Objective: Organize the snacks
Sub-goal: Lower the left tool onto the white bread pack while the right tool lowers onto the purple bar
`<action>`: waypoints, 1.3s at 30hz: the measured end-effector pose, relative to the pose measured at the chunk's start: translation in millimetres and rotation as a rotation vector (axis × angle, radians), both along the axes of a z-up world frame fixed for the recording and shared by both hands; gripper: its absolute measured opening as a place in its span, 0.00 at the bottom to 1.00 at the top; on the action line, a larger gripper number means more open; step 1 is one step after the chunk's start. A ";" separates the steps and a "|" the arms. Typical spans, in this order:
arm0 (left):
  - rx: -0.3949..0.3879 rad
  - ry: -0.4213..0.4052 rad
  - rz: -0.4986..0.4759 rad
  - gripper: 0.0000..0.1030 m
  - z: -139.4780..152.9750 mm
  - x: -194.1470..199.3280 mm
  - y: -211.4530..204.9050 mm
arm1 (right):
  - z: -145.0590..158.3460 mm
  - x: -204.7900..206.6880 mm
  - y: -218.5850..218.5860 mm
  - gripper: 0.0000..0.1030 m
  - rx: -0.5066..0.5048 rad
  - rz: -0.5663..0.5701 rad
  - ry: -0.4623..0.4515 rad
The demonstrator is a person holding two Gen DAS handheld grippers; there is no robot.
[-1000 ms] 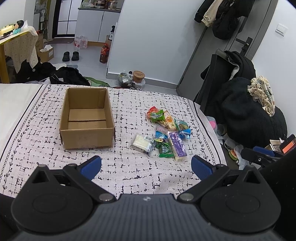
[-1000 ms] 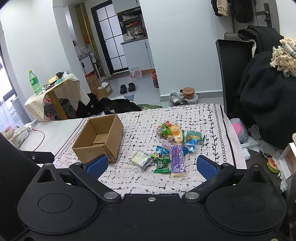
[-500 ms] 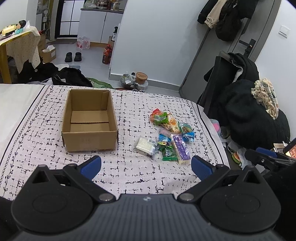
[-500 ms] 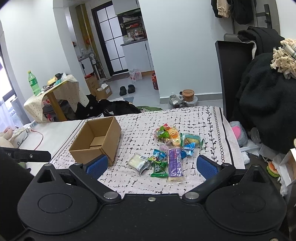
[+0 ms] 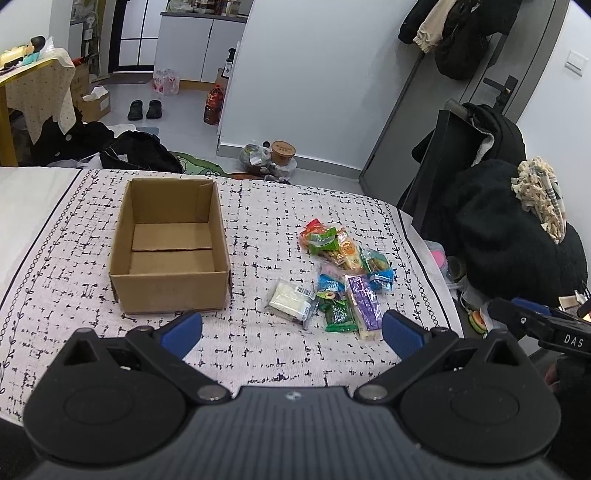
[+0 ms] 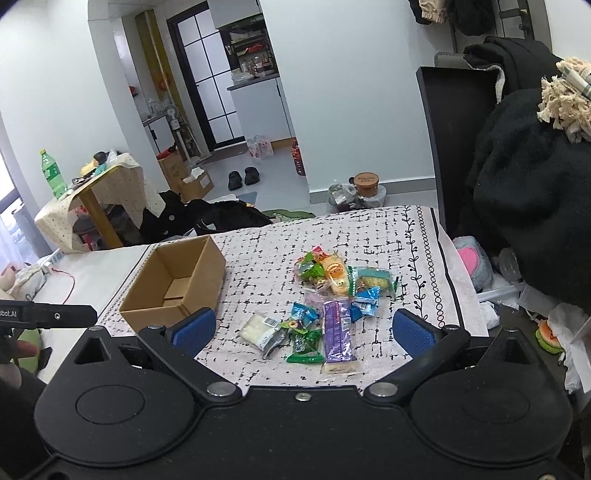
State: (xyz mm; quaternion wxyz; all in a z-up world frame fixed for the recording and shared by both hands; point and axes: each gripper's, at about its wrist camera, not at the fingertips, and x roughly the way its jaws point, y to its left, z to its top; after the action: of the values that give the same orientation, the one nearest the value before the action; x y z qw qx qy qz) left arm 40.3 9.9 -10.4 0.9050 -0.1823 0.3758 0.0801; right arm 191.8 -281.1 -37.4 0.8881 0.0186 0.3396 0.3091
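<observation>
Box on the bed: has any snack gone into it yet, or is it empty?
Empty. The box stands upright and open-topped, with only bare cardboard floor showing in the left wrist view. The snacks all lie on the cloth beside it.

Black left tool (image 5: pixel 291 332) and right tool (image 6: pixel 303 332), blue ribbed fingertip pads (image 5: pixel 183 330), silver pivot screws.

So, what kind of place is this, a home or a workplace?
Most likely a lived-in home, perhaps a small apartment. Coats hang on the entrance door, slippers sit on the floor, and a kitchen counter shows through the doorway. The snacks and cardboard box lie on a patterned cloth.
</observation>
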 end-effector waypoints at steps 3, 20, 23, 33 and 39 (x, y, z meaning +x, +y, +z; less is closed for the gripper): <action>0.003 0.004 0.002 1.00 -4.6 9.0 -0.9 | -5.3 7.0 0.2 1.00 0.005 -0.005 0.011; -0.003 0.030 -0.028 1.00 -44.7 62.7 -6.1 | -50.7 52.6 18.0 0.95 -0.049 -0.005 0.087; -0.010 0.041 -0.028 1.00 -54.3 73.4 -5.5 | -58.9 62.7 23.0 0.95 -0.053 -0.002 0.107; -0.037 0.089 -0.042 0.99 -88.9 108.1 -4.1 | -87.3 88.2 41.5 0.95 -0.124 0.022 0.159; -0.030 0.113 -0.072 0.98 -109.3 126.8 -2.6 | -106.7 97.0 49.9 0.95 -0.174 0.030 0.179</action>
State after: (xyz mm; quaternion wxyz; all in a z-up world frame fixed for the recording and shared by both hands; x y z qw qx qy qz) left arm 167.1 7.3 -119.6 0.8819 -0.1775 0.4336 0.0519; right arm 288.9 -231.2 -144.1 0.8478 -0.0363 0.4433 0.2889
